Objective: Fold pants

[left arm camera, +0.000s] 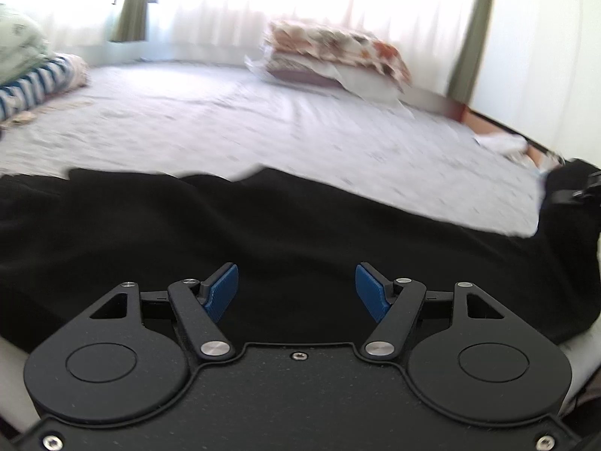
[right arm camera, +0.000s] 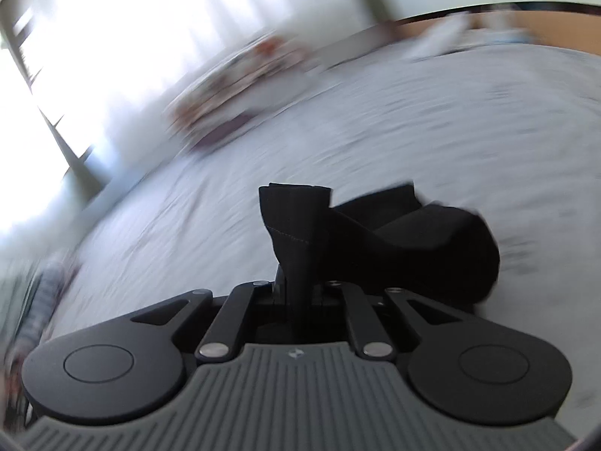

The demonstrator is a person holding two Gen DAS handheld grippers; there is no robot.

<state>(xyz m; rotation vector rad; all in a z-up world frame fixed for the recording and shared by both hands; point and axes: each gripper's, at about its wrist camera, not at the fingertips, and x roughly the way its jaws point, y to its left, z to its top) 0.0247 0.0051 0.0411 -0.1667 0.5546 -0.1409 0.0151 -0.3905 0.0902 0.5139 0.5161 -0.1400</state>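
Black pants (left arm camera: pixel 263 233) lie spread across the near part of a bed with a pale grey sheet (left arm camera: pixel 263 120). My left gripper (left arm camera: pixel 296 289) is open just above the dark cloth, its blue pads (left arm camera: pixel 221 291) wide apart and empty. My right gripper (right arm camera: pixel 300 282) is shut on an end of the pants (right arm camera: pixel 300 218), which stands up between the fingers with its hem on top and bunches to the right. In the left wrist view the right gripper shows at the far right edge (left arm camera: pixel 586 188), holding the cloth lifted off the sheet. The right wrist view is blurred.
A stack of folded floral bedding (left arm camera: pixel 334 56) sits at the far side of the bed by bright curtains. A striped pillow and green bedding (left arm camera: pixel 33 79) lie at the far left. White items (left arm camera: pixel 503 143) lie near the bed's right edge beside a wooden frame.
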